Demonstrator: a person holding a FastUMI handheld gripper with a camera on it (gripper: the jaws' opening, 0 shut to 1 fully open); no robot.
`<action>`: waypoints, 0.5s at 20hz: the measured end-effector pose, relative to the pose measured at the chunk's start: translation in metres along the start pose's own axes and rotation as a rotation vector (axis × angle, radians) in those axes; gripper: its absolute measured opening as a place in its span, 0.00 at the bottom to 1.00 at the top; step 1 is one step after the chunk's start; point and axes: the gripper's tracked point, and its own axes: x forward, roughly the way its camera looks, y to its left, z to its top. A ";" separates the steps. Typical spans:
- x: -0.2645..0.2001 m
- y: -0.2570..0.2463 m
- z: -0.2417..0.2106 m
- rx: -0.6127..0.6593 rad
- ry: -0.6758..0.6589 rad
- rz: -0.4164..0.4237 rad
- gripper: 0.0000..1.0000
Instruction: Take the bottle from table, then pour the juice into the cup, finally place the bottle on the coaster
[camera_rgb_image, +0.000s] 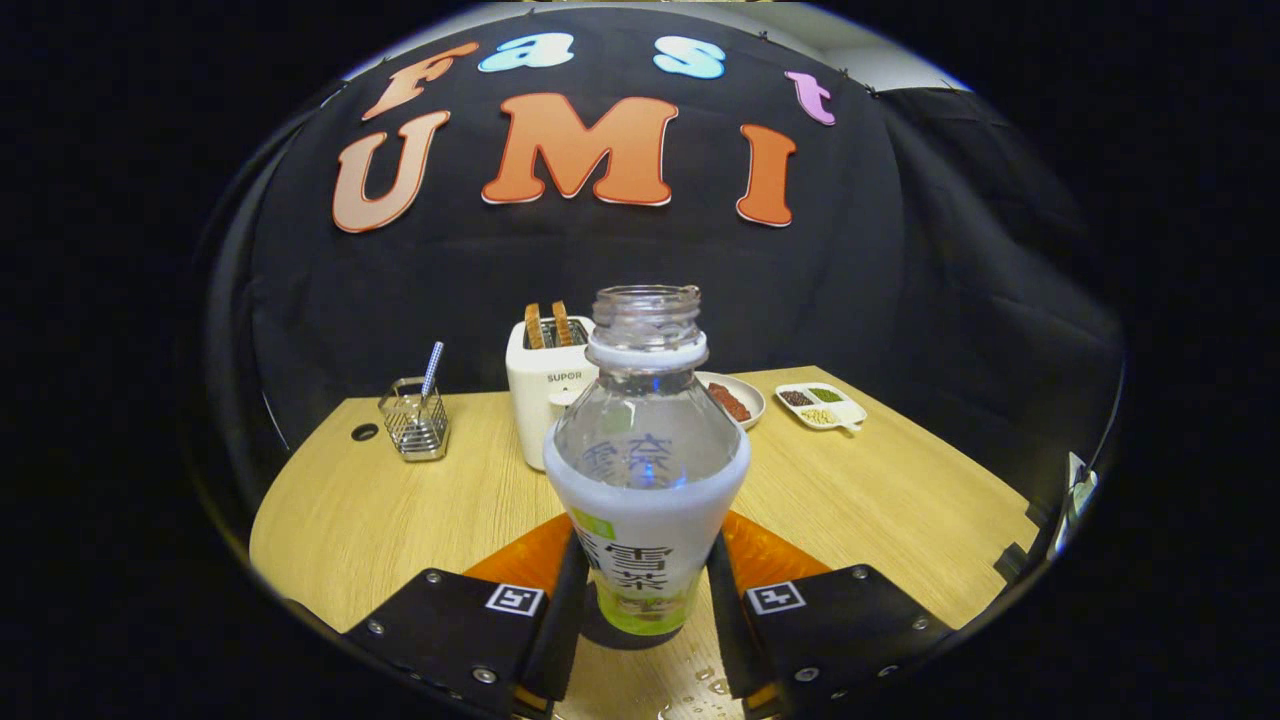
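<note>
1. My claw (645, 600) is closed on the uncapped bottle (648, 470), both fingers pressing its lower sides.
2. The bottle stands upright over the worktop (400, 510), toaster (545, 385) just behind.

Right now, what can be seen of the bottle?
The bottle is clear plastic with a white and green label sleeve, uncapped, its mouth open. It stands upright between the tongs, whose fingers press both its sides. It looks nearly empty, with green liquid at the base. Droplets lie on the table nearby.
</note>
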 end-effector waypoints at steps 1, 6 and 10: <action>0.004 0.002 -0.005 -0.001 0.010 0.000 0.60; 0.020 0.011 -0.025 0.013 0.036 0.021 0.60; 0.025 0.013 -0.040 0.045 0.066 0.028 0.62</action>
